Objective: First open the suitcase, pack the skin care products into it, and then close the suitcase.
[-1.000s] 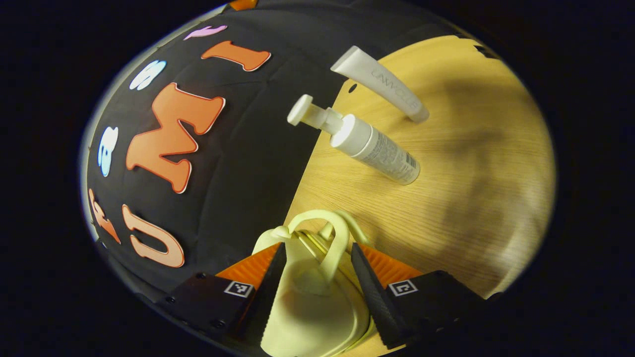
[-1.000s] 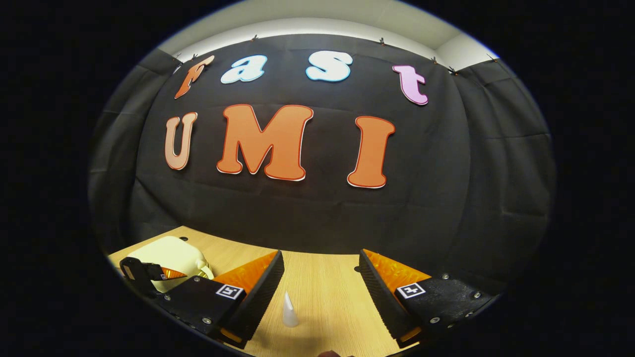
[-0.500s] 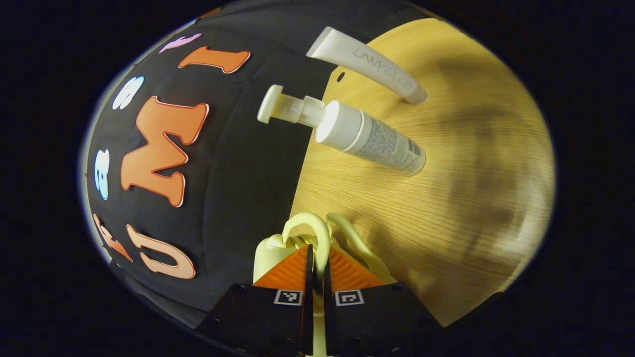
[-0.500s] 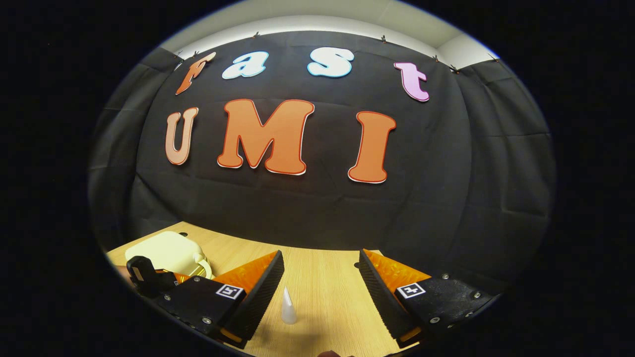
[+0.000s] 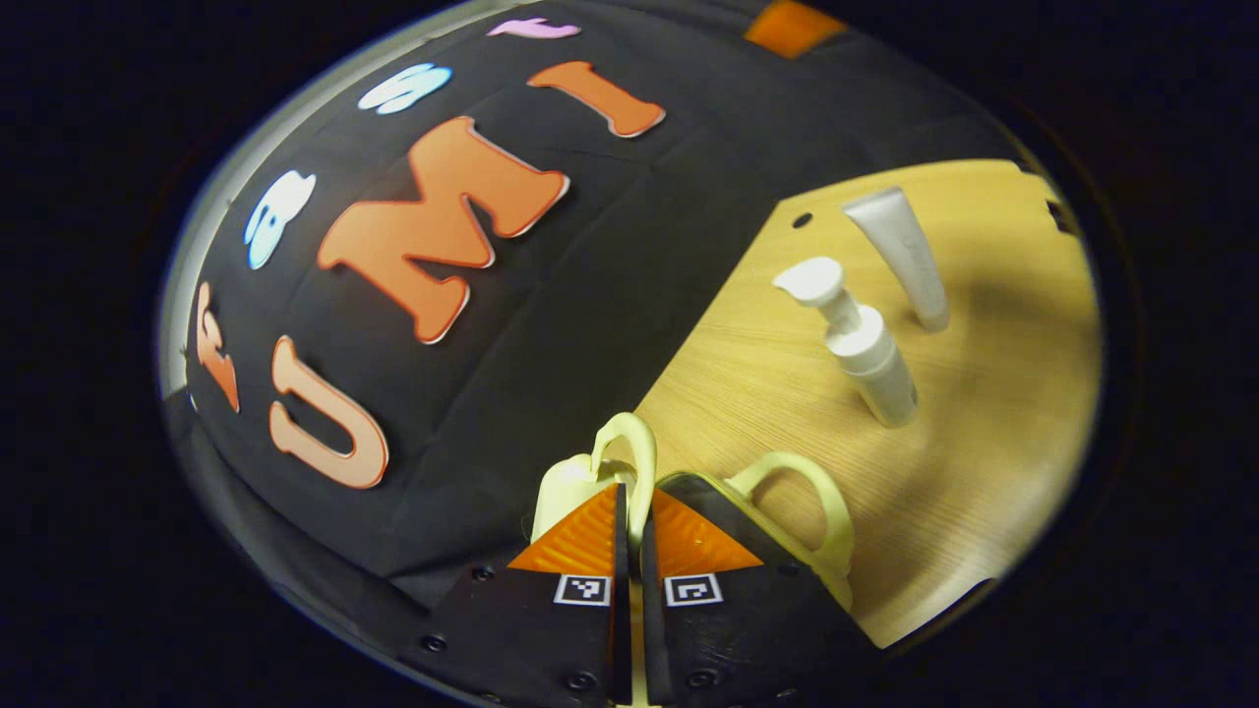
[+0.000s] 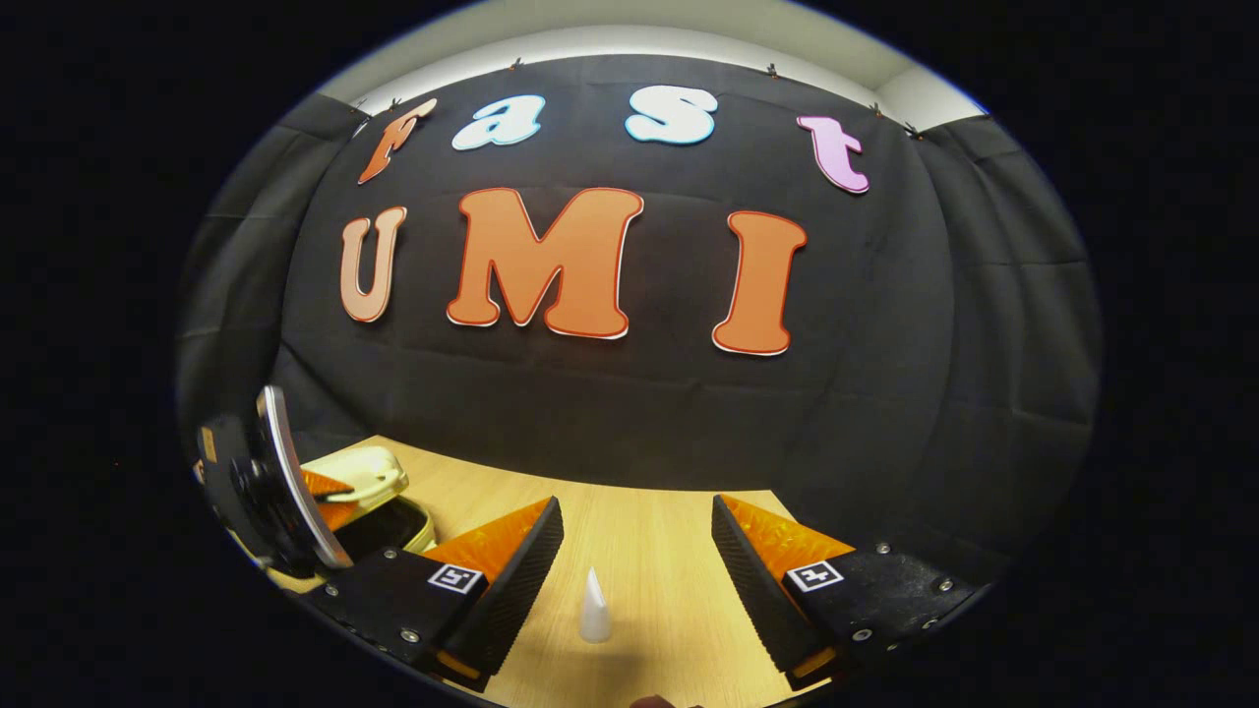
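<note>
Left gripper (image 5: 629, 511) clenched on cream suitcase handle (image 5: 629, 452), lid raised, right gripper (image 6: 637, 551) released, pump bottle (image 5: 866, 349) and tube (image 5: 905, 256) lettering unreadable

Left hand-held gripper (image 5: 629, 511): fingers pressing together on a thin cream handle (image 5: 629, 462), gripper rolled to one side. Right hand-held gripper (image 6: 634, 551): fingers (image 6: 511, 565) standing wide apart, holding nothing, pointing level over the table (image 6: 669, 629).

Smooth glossy plastic suitcase (image 5: 787, 492), matt white pump bottle (image 5: 870, 359) and tube (image 5: 905, 256) — wood-grain table (image 5: 984, 462).
</note>
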A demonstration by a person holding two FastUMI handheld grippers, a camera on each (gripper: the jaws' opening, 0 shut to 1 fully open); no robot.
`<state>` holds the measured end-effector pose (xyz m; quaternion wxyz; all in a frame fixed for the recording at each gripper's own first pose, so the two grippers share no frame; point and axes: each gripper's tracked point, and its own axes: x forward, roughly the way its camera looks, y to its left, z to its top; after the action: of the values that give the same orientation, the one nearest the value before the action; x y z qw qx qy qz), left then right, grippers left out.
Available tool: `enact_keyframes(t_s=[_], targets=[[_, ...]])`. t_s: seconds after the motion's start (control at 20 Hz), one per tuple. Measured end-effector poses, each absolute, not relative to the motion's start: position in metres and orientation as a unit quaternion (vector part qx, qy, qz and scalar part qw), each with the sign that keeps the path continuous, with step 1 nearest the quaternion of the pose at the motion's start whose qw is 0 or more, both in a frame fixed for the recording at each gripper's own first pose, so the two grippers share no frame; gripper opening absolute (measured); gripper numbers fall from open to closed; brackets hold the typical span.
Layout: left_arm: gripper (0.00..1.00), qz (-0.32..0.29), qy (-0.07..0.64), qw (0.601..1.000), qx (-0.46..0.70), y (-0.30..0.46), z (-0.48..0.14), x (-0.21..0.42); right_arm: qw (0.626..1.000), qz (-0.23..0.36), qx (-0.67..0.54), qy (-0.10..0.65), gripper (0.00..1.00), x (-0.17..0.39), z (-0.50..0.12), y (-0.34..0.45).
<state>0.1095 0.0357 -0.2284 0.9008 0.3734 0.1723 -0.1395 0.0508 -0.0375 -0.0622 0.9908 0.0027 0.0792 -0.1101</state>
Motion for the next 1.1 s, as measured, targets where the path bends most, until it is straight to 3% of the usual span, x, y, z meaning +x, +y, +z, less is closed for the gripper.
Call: enact_keyframes(t_s=[0.55, 1.1], targets=[[0.07, -0.086, 0.170, 0.968, 0.161, 0.148, -0.160, 0.138, 0.992, -0.076, 0.001, 0.100, 0.97, 0.069, -0.069, 0.018], [0.09, -0.036, 0.175, 0.984, 0.013, 0.317, -0.158, 0.164, 0.989, -0.096, 0.000, 0.114, 0.97, 0.077, -0.066, 0.054]])
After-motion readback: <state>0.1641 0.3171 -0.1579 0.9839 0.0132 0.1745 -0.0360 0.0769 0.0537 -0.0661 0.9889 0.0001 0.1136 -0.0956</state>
